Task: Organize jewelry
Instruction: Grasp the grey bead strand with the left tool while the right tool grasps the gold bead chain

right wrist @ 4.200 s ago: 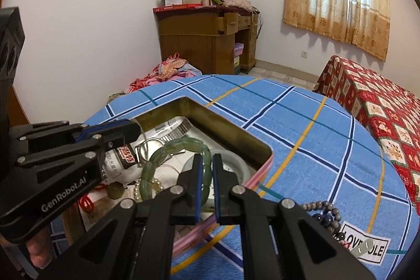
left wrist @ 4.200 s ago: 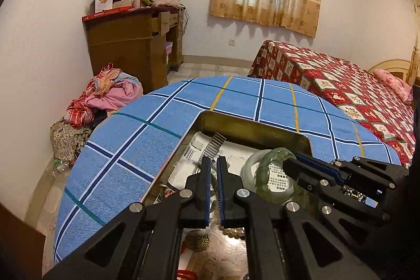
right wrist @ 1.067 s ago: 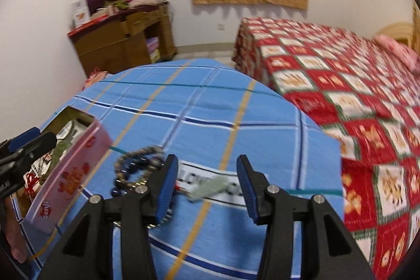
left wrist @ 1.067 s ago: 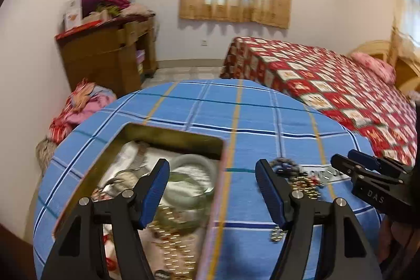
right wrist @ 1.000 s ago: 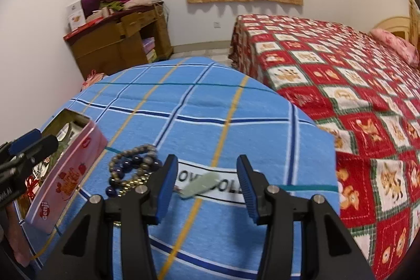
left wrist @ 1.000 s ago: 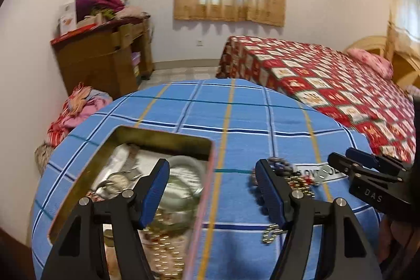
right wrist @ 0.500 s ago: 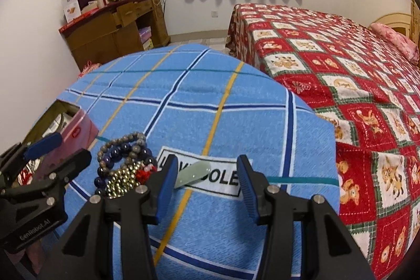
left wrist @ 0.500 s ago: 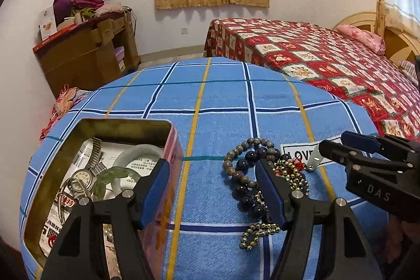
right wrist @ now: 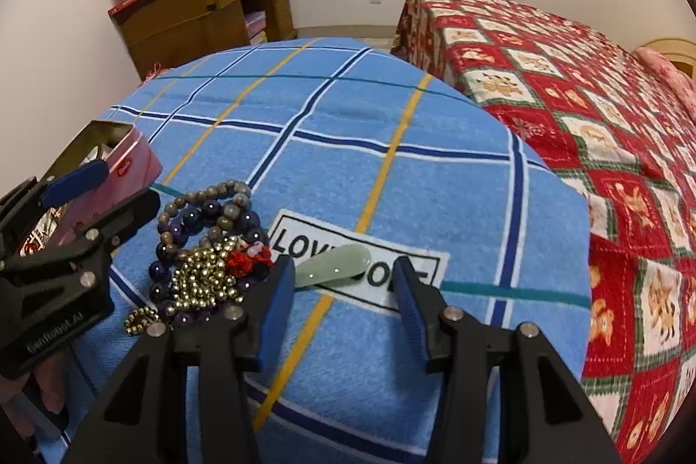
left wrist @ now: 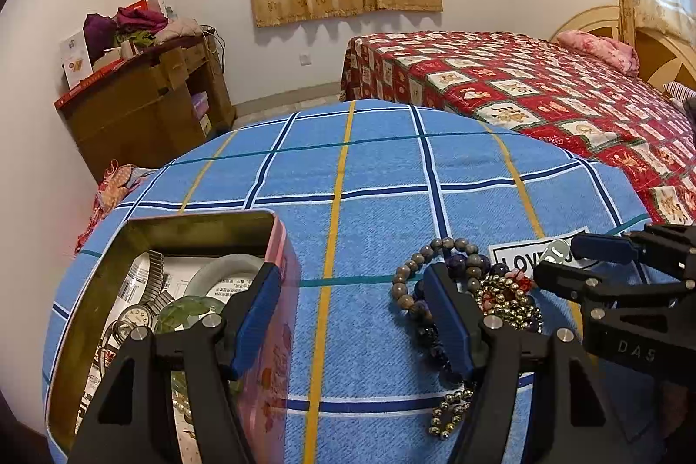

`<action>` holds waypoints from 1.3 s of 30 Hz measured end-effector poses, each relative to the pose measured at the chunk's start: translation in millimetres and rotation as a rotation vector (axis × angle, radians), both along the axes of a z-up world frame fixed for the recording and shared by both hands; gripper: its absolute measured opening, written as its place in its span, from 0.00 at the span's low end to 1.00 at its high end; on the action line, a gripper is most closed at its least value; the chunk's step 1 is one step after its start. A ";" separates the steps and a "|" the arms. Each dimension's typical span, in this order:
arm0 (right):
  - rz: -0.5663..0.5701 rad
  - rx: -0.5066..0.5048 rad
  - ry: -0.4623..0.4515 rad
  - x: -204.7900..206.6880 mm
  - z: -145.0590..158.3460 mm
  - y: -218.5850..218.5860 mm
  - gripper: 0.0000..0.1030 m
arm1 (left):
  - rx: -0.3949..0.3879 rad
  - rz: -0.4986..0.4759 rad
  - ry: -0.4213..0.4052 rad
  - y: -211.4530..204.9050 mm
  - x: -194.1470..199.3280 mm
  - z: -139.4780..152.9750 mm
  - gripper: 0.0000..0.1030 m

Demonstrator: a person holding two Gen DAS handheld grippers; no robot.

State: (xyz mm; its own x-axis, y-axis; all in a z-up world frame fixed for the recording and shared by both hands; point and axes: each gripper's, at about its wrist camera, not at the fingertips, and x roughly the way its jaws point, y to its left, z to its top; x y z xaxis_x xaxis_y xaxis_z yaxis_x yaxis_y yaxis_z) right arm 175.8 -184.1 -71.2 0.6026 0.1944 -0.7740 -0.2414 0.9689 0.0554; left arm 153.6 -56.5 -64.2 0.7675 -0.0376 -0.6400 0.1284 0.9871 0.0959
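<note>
The right tool (right wrist: 343, 290) hangs with jaws apart, empty, either side of a pale green pendant (right wrist: 334, 271) lying on the worktop (right wrist: 435, 181). The left tool (left wrist: 354, 305) gapes wide, empty. Beaded bracelets (right wrist: 204, 242) lie just beside the pendant; the tin (left wrist: 278, 246) sits at the worktop's left edge.

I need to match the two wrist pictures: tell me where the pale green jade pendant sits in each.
Left wrist: far right, a small pale piece on the white label, just ahead of the right gripper.
Right wrist: low centre, pale green jade pendant lying between that gripper's open fingers.
Shared landmark: the white label with black letters; the bead pile lies left of it.
</note>
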 end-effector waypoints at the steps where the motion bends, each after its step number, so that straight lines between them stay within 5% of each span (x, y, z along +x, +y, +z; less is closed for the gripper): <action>1: 0.002 0.002 0.002 0.2 -0.2 -0.5 0.49 | -0.011 0.000 0.000 1.4 -0.1 0.3 0.66; 10: 0.042 0.033 0.003 -2.6 -0.3 3.1 0.32 | -0.061 -0.043 0.009 0.6 -1.4 0.5 0.66; 11: 0.052 0.044 0.004 -3.6 -0.3 3.0 0.11 | -0.061 -0.048 0.007 -0.3 -2.1 0.6 0.66; 12: 0.039 0.021 0.007 -4.0 -2.3 3.4 0.03 | -0.060 -0.056 0.003 -1.3 -3.1 1.0 0.66; 16: 0.033 0.033 0.011 -3.8 -2.8 1.0 0.03 | -0.049 -0.097 -0.010 -9.3 -7.9 2.6 0.65; 19: 0.032 0.034 0.012 -3.0 -2.9 1.3 0.03 | -0.048 -0.127 0.012 -14.1 -6.1 0.6 0.47; 23: 0.007 0.020 0.006 -3.7 -2.2 0.9 0.03 | -0.063 -0.125 0.066 -12.4 2.7 -5.3 0.36; 28: 0.001 0.029 0.003 -2.9 -1.4 -1.4 0.12 | -0.066 -0.131 0.143 -17.0 12.0 -15.2 0.34; 32: 0.009 0.016 -0.007 -4.8 -0.4 1.3 0.30 | -0.074 -0.122 0.193 -19.0 17.4 -22.0 0.34; 35: 0.010 0.016 -0.008 -5.4 -0.2 2.0 0.31 | -0.107 -0.124 0.197 -14.0 16.6 -22.5 0.33; 37: 0.010 0.024 -0.008 -5.5 0.0 1.6 0.31 | -0.133 -0.129 0.196 -10.0 15.6 -22.0 0.18; 39: 0.013 0.027 -0.007 -6.0 0.0 1.8 0.32 | -0.149 -0.135 0.184 -7.5 13.3 -19.2 0.17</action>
